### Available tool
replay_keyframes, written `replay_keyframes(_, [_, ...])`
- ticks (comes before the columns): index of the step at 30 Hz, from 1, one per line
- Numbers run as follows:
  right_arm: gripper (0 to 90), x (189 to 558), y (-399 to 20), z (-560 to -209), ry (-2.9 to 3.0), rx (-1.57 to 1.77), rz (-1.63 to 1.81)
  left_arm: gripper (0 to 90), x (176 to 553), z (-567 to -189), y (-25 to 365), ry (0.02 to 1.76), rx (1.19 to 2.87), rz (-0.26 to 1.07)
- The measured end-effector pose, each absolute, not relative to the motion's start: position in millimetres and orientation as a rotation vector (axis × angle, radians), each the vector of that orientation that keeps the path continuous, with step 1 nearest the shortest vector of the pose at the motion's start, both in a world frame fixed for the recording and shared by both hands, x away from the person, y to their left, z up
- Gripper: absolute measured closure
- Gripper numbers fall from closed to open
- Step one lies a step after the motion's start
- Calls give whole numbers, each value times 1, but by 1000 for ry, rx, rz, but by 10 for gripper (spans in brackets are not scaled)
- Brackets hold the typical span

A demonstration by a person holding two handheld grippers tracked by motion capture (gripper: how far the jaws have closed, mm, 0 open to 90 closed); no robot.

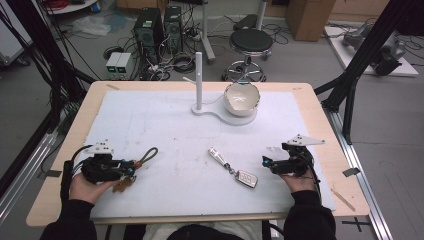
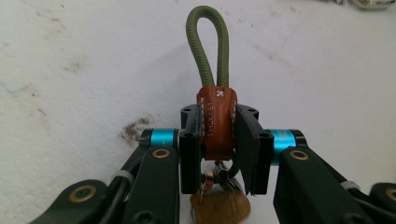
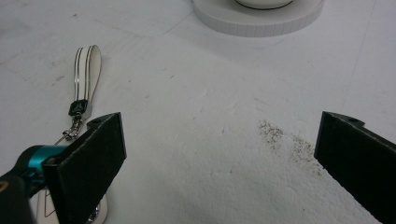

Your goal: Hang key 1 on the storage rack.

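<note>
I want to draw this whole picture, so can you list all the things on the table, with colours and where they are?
keyring with green cord loop: one, olive cord, brown leather tab, clamped in the left gripper, front left
car key: one, silver, white strap, front middle of the mat
bowl: one, white, far middle, on the stand's base
stand: one, white, upright post with a peg, far middle
mat: one, white, covering the table
table: one, light wood
left gripper: black, shut on the leather tab
right gripper: black, open, front right

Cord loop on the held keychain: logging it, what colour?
Olive green cord loop, clearest in the left gripper view.
</note>
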State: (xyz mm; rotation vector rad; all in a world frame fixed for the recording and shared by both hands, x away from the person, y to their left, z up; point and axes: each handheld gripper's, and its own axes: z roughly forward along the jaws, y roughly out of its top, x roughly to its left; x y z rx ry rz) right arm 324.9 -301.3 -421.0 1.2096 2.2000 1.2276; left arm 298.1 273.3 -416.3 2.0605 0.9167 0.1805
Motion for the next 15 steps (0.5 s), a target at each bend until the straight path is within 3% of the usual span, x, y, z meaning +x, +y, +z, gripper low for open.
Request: replay_keyframes(15, [11, 320, -306, -421, 2186, 1219, 1270, 724, 322, -395, 273, 962, 1992, 210])
